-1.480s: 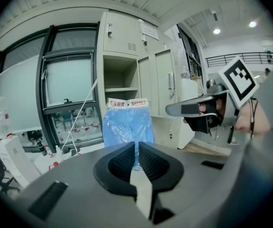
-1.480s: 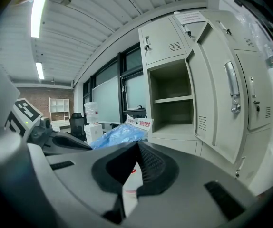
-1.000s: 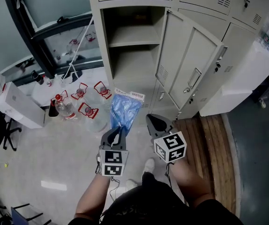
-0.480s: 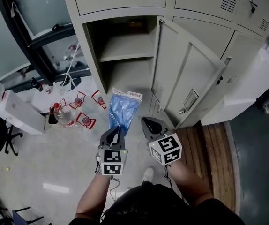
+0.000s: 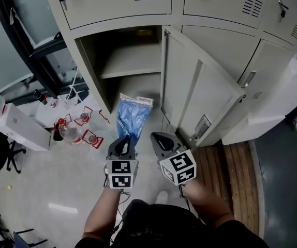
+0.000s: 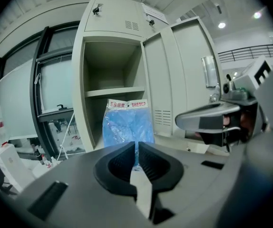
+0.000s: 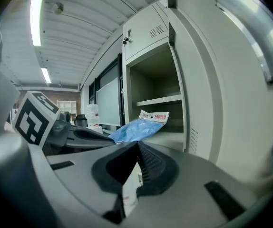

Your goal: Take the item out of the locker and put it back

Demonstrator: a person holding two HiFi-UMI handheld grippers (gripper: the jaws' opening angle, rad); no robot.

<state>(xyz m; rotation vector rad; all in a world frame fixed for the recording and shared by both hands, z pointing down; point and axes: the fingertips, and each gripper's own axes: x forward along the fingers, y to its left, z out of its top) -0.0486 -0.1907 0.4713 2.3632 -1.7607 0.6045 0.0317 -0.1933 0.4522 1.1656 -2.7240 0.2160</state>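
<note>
L tool [image 5: 126, 142] jaws nipped on bottom edge of blue bag [image 5: 131, 118], held in air before open locker [image 5: 89, 66]. R tool [image 5: 160, 140] jaws together, empty. Bag header print red, unreadable. Only head view shows bottles [image 5: 70, 132] on floor; only right gripper view shows ceiling lights [image 7: 35, 13].

Both grippers held out side by side, jaws closed.

The left gripper [image 5: 129, 138] points forward and slightly down, its jaws pinched on the lower edge of a blue plastic bag [image 5: 132, 115]. The right gripper [image 5: 158, 138] sits just beside it, angled a little toward it, with its jaws together and nothing between them. Each marker cube, left [image 5: 121, 173] and right [image 5: 177, 168], faces up. Bare left forearm [image 5: 103, 213] and right forearm [image 5: 206, 200] reach forward from the torso, elbows bent.
</note>
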